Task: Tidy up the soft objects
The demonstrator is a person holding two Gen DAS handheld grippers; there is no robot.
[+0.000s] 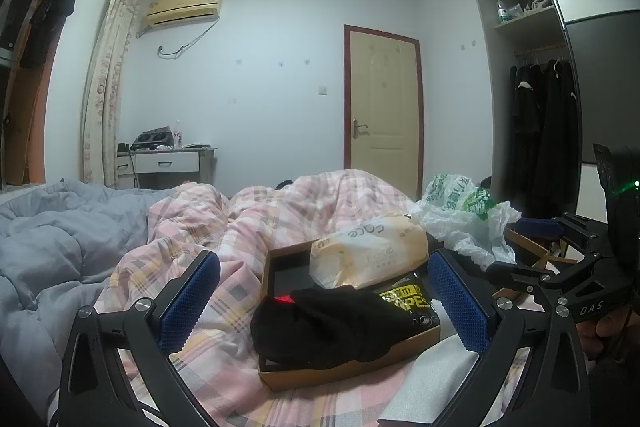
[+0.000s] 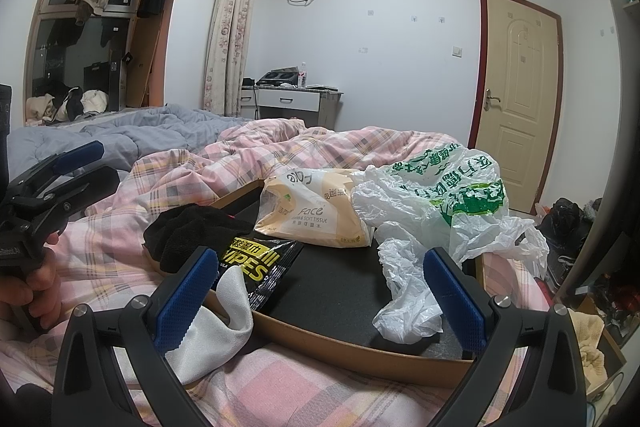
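A shallow cardboard box lies on the pink plaid bed. In it are a black sock, a black wipes pack, a soft tissue pack and a crumpled white plastic bag. A white cloth hangs over the box's near rim. My left gripper is open, empty, in front of the box. My right gripper is open, its left finger beside the white cloth.
A pink plaid duvet and a grey duvet cover the bed. A small desk stands at the far wall by the curtain. A door and an open wardrobe are on the right. Clutter lies on the floor.
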